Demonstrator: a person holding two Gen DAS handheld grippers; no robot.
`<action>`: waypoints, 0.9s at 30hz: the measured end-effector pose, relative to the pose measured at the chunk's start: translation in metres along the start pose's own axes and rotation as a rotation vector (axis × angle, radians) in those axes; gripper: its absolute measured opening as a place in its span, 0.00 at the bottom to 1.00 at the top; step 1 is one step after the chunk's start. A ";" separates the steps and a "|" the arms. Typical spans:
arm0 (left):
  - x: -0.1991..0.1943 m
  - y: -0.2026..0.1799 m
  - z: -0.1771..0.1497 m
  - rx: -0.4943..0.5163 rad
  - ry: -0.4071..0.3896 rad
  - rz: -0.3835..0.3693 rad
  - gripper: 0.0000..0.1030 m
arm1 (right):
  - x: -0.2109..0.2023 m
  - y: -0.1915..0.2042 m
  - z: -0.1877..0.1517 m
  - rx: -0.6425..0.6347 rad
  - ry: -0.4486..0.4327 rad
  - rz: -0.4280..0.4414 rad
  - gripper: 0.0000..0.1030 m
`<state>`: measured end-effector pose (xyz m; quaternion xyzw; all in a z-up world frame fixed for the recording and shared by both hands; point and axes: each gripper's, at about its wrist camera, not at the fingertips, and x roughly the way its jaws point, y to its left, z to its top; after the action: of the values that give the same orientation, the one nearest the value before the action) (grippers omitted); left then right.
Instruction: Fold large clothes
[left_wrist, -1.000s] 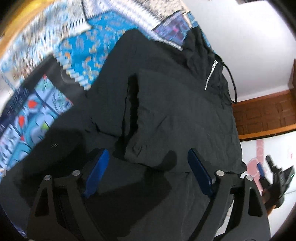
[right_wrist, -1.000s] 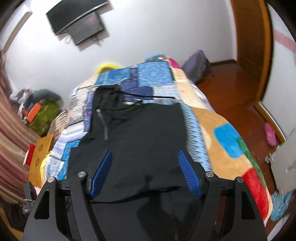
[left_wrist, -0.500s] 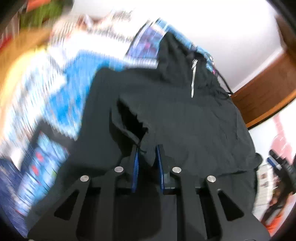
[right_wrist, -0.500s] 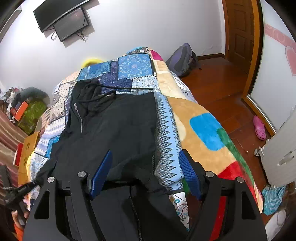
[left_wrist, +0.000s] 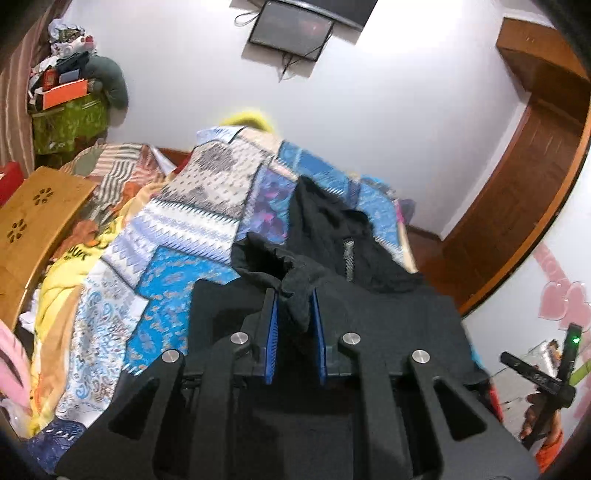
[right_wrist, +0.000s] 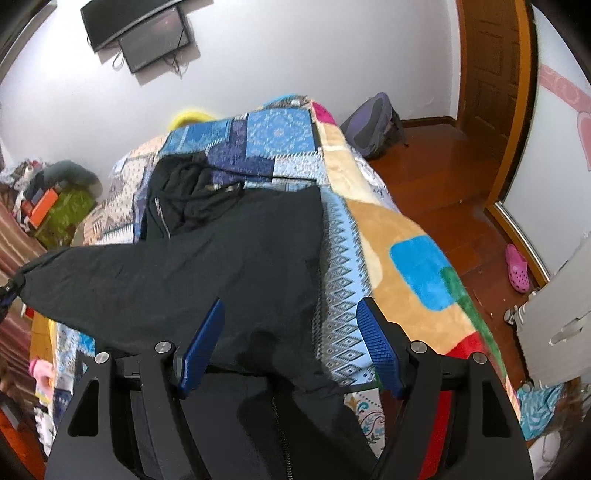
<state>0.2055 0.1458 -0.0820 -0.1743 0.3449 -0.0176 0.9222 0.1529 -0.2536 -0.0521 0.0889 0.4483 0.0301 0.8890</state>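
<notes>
A black zip hoodie (right_wrist: 236, 258) lies on a patchwork bedspread (right_wrist: 417, 266), hood and zipper toward the far wall. My left gripper (left_wrist: 293, 310) is shut on the hoodie's sleeve cuff (left_wrist: 273, 266) and holds it lifted above the bed. In the right wrist view the sleeve (right_wrist: 74, 266) stretches out to the left, off the bed. My right gripper (right_wrist: 290, 332) is open and empty above the hoodie's lower hem, near the bed's right side. The right gripper also shows at the lower right of the left wrist view (left_wrist: 543, 380).
A wooden lap table (left_wrist: 33, 229) and piled clothes sit left of the bed. A TV (right_wrist: 140, 33) hangs on the far wall. A backpack (right_wrist: 373, 125) and a pink shoe (right_wrist: 517, 267) lie on the wood floor at the right, by a wooden door (right_wrist: 491, 85).
My left gripper closed on the sleeve cuff, then lifted and pulled it out to the left. My right gripper stayed open and shifted toward the bed's right edge.
</notes>
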 end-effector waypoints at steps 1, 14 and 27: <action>0.004 0.001 -0.007 0.000 0.012 0.013 0.16 | 0.004 0.001 -0.002 -0.006 0.013 0.000 0.69; 0.104 0.047 -0.109 0.046 0.376 0.156 0.25 | 0.034 0.007 -0.026 -0.024 0.138 -0.015 0.71; 0.075 0.029 -0.063 0.143 0.298 0.249 0.49 | 0.008 0.038 0.018 -0.168 0.005 -0.026 0.71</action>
<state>0.2197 0.1415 -0.1834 -0.0598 0.4940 0.0465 0.8661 0.1731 -0.2180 -0.0412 0.0081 0.4477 0.0565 0.8924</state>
